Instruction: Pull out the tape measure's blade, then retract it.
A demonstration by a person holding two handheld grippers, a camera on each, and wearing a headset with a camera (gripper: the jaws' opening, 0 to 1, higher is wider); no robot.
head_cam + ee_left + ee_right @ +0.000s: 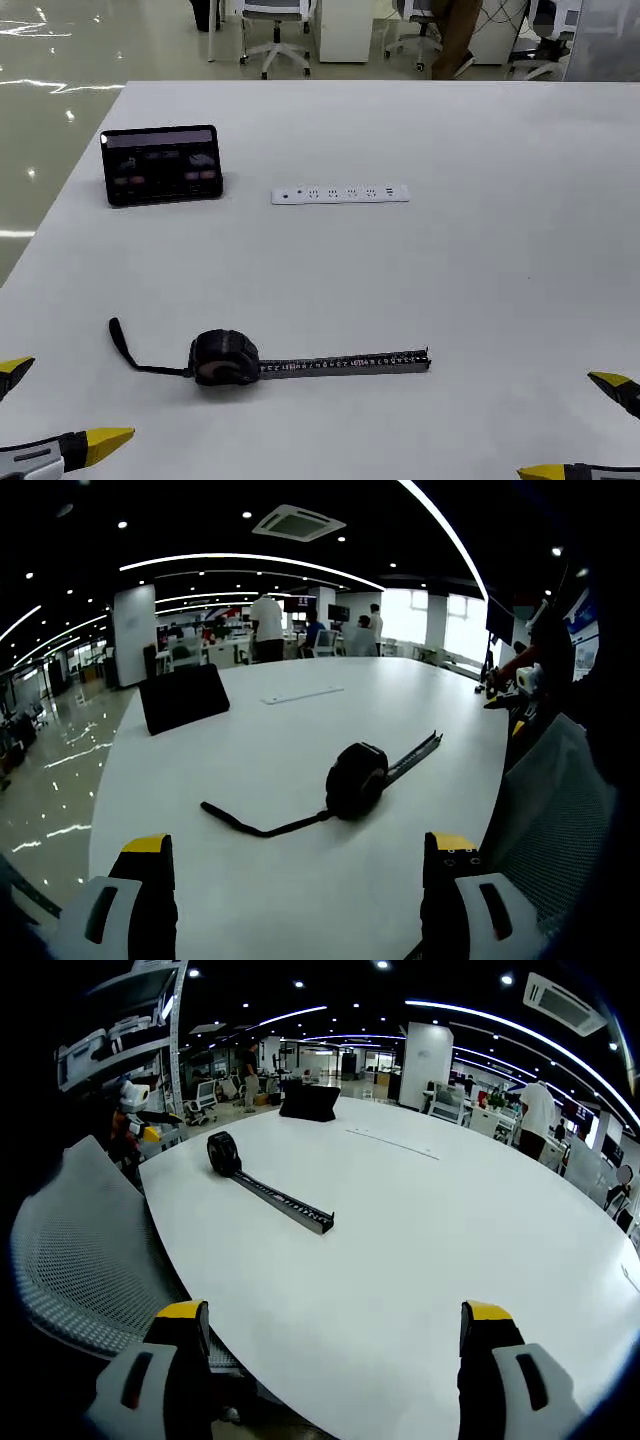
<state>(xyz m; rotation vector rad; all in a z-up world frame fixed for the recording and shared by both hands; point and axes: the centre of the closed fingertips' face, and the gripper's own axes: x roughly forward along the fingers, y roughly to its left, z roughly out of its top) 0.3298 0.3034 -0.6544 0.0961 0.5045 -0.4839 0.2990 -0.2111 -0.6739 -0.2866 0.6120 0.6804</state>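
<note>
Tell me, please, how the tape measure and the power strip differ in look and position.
The tape measure is black with a round case; the power strip is white, flat and slim. The tape measure lies at the near side of the table, the power strip farther back. Both rest on it untouched.

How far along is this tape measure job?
Pulling out looks done: the blade lies extended from the tape measure on the table. Nothing is in hand: the left gripper and right gripper are both open, apart from it. Retracting is left.
</note>
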